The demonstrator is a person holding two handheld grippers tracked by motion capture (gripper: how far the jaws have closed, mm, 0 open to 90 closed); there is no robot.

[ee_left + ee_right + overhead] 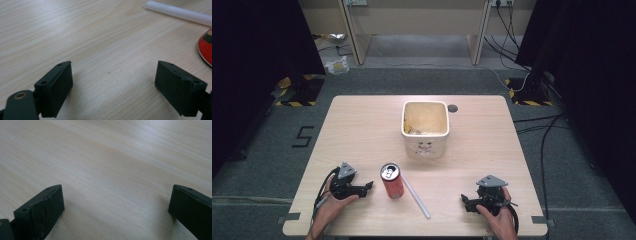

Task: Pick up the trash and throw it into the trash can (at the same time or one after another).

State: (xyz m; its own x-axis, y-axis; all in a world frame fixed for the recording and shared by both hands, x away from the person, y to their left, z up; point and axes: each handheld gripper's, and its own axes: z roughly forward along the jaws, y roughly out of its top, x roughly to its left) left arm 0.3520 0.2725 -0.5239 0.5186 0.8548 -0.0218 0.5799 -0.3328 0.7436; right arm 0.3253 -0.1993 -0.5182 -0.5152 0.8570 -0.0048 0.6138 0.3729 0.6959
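Your left gripper [370,185] rests near front-left corner of light wooden table [362,120], jaws wide, bare wood between them. Red aluminium drink can [392,181] stands upright just beside its tips, near front edge, left of centre. White plastic straw [415,195] lies flat just right of can, angled toward front edge. Your right gripper [463,202] rests near front-right corner, jaws wide, nothing held. Cream square plastic bin [425,129] sits toward back edge, centre.
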